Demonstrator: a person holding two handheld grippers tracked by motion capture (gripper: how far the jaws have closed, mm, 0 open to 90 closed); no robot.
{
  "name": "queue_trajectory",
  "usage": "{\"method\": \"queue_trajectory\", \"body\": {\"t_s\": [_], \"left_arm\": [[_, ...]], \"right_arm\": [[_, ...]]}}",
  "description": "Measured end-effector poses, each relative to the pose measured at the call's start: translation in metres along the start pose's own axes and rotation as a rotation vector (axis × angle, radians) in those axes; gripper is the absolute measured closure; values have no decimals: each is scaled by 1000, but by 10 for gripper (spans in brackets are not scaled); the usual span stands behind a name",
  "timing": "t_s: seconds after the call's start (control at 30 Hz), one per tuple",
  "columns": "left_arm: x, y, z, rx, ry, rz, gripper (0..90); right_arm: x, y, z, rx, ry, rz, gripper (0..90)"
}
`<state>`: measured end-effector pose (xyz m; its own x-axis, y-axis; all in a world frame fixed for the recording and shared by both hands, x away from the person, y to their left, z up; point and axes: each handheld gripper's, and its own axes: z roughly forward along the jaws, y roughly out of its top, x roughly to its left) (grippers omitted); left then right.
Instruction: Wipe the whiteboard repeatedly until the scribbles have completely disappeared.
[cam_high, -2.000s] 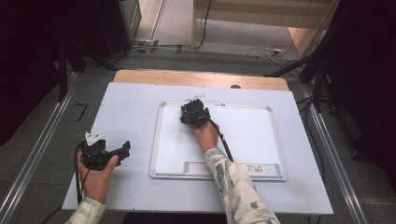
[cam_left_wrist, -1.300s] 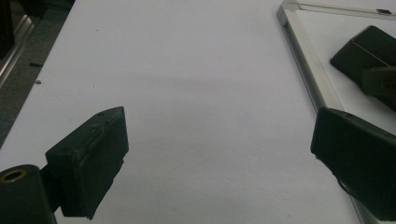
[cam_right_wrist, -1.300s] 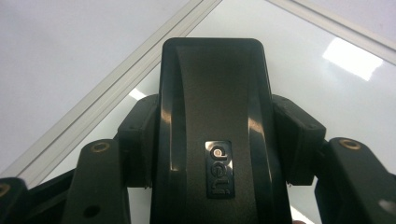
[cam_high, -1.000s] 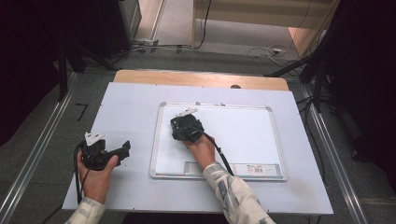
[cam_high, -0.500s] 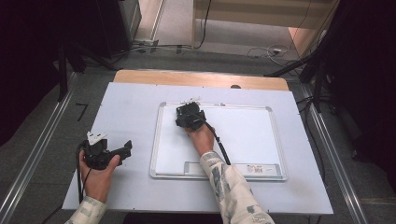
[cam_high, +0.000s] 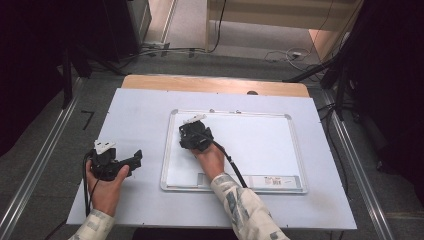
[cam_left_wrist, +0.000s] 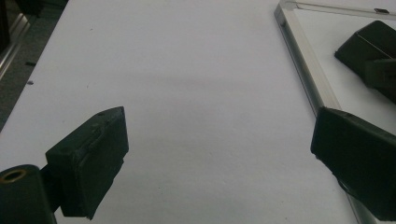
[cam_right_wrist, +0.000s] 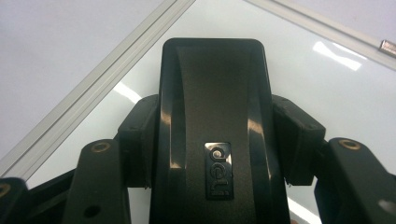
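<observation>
A white whiteboard (cam_high: 260, 145) in a silver frame lies flat on the pale table (cam_high: 140, 110). My right gripper (cam_high: 194, 134) rests on the board's upper left part, shut on a black board eraser (cam_right_wrist: 214, 107) whose flat face lies against the board. Both pads (cam_right_wrist: 299, 135) press on the eraser's sides in the right gripper view. My left gripper (cam_high: 134, 158) sits on the table to the left of the board, open with nothing between its fingers (cam_left_wrist: 93, 158). The left gripper view also catches the board's frame (cam_left_wrist: 303, 60) and the eraser (cam_left_wrist: 371, 46) farther off.
A label strip (cam_high: 270, 181) runs along the board's near edge. A wooden edge (cam_high: 210, 84) borders the table's far side, and metal rails (cam_high: 350, 150) run along both sides. Cables lie on the floor beyond the table.
My right gripper has slid the eraser back and forth over the board's upper left part, ending a little nearer and further left than half a second ago. The left gripper has stayed put.
</observation>
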<state>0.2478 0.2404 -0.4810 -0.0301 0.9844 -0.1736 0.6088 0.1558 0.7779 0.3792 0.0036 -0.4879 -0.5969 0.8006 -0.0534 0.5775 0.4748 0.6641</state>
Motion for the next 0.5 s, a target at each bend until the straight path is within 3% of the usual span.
{"method": "queue_trajectory", "body": {"t_s": [0.17, 0.3, 0.5], "left_arm": [[1, -1, -1, -1, 1, 3, 46], [1, -1, -1, 1, 5, 3, 47], [-3, 0, -1, -2, 9, 10, 46]], "right_arm": [[5, -6, -6, -3, -12, -25, 381], [10, -9, -11, -17, -42, -82, 381], [8, 2, -33, -67, 29, -9, 382]]}}
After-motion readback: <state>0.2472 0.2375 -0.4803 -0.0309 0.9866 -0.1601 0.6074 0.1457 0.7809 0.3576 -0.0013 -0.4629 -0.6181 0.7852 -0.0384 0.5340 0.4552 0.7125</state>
